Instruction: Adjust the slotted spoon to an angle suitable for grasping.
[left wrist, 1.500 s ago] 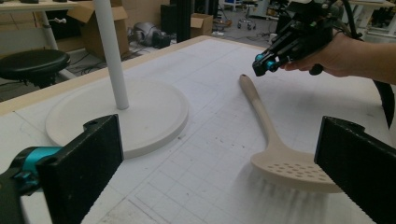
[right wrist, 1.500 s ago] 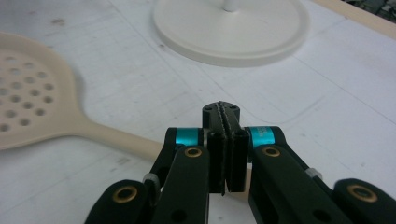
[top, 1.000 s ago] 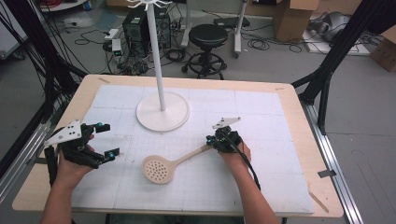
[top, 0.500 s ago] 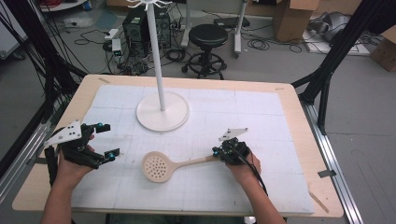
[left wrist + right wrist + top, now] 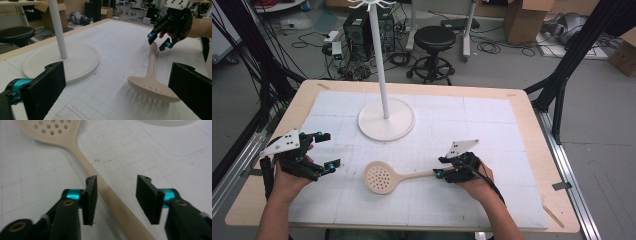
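Note:
A beige slotted spoon [image 5: 379,177] lies flat on the white gridded mat [image 5: 472,120], its handle pointing right. My right gripper [image 5: 441,167] stands at the handle's end. Its jaws have just been opening. In the right gripper view the handle [image 5: 82,157] runs between the jaws of my right gripper [image 5: 117,195], nearer the left pad, and neither pad presses on it. My left gripper [image 5: 326,150] hovers wide open at the mat's left edge, apart from the spoon. From the left gripper view, the spoon's head [image 5: 152,85] lies ahead of my left gripper [image 5: 117,95], with the right gripper [image 5: 160,41] beyond.
A white stand with a round base [image 5: 387,120] and a tall pole [image 5: 378,60] rises at the mat's back middle. The wooden table's rim [image 5: 537,130] frames the mat. Stool, boxes and cables sit on the floor behind.
The right gripper moved toward the near right, swinging the spoon's handle down to lie level. Its jaws, shut on the handle before, now stand apart. The left gripper stayed put.

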`<action>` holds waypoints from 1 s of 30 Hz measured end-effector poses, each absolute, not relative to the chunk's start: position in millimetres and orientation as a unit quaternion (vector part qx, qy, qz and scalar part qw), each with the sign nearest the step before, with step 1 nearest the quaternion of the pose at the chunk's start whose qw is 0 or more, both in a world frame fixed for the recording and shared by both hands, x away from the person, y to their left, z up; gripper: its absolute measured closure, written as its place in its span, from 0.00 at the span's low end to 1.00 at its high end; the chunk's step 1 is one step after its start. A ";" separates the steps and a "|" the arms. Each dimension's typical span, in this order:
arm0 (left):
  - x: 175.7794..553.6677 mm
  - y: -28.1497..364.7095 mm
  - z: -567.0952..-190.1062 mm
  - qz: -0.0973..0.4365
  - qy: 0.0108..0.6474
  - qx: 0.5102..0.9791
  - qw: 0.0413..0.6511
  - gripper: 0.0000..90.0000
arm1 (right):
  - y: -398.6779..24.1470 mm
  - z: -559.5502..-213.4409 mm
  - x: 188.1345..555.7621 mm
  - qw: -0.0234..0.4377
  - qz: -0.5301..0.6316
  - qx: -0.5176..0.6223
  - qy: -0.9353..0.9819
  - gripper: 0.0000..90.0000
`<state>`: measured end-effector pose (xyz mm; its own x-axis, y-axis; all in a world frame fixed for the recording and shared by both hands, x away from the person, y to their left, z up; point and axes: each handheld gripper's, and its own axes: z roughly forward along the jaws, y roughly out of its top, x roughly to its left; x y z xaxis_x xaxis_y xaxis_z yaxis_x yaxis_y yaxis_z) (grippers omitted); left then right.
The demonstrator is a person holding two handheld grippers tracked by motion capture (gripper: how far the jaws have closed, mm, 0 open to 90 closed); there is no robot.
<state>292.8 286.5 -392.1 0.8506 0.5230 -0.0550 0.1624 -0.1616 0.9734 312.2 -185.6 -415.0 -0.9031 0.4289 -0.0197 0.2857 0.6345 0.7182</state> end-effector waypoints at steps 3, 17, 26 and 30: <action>292.3 287.1 -391.7 0.149 0.229 0.747 0.605 0.02 | -175.2 -422.5 313.7 0.080 0.352 0.178 0.915 0.52; 291.3 289.4 -389.0 0.154 0.226 0.747 0.606 0.02 | -126.8 -432.2 314.7 0.077 0.323 0.071 0.940 0.84; 289.3 291.1 -385.2 0.157 0.222 0.743 0.611 0.02 | -87.5 -434.6 318.4 0.071 0.338 0.056 0.937 0.84; 288.6 292.6 -384.5 0.157 0.223 0.742 0.613 0.02 | -72.5 -434.1 318.5 0.075 0.334 0.051 0.938 0.81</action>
<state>288.6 292.6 -384.5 0.8512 0.5233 -0.0417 0.1396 -0.1491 0.9789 318.5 -72.5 -434.1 -0.9834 0.1460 -0.1074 0.0452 0.7716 0.6345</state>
